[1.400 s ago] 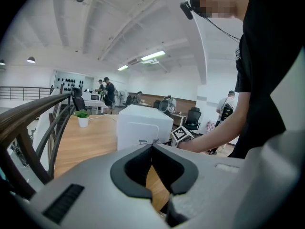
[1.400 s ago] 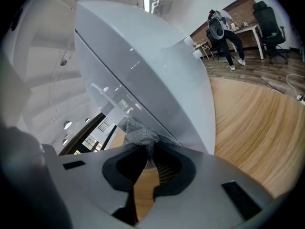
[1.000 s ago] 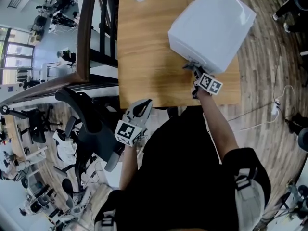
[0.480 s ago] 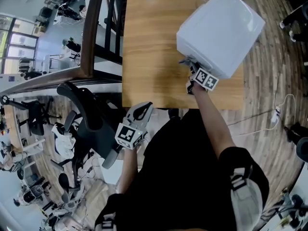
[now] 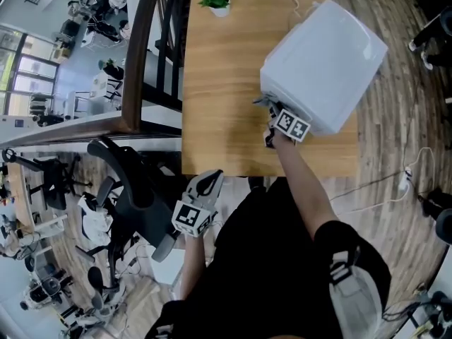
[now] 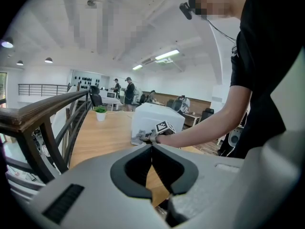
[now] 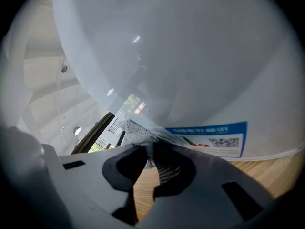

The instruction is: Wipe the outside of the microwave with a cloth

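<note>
Cloth [image 7: 136, 130]: grey mesh, pressed against white microwave [image 5: 325, 55] side.
Right gripper [image 7: 151, 149]: jaws clamped on cloth.
Left gripper [image 6: 152, 149]: jaws together, empty, off wooden counter [image 5: 219, 97].

Figure: shirt [image 5: 282, 253] – black, short sleeves | left claw [image 5: 210, 179] – grey shell, black inner pads, cube with black-and-white square markers | right claw [image 5: 267, 109] – same grey build, same marker cube | head – small black camera [image 6: 186, 8], thin dark cable
</note>
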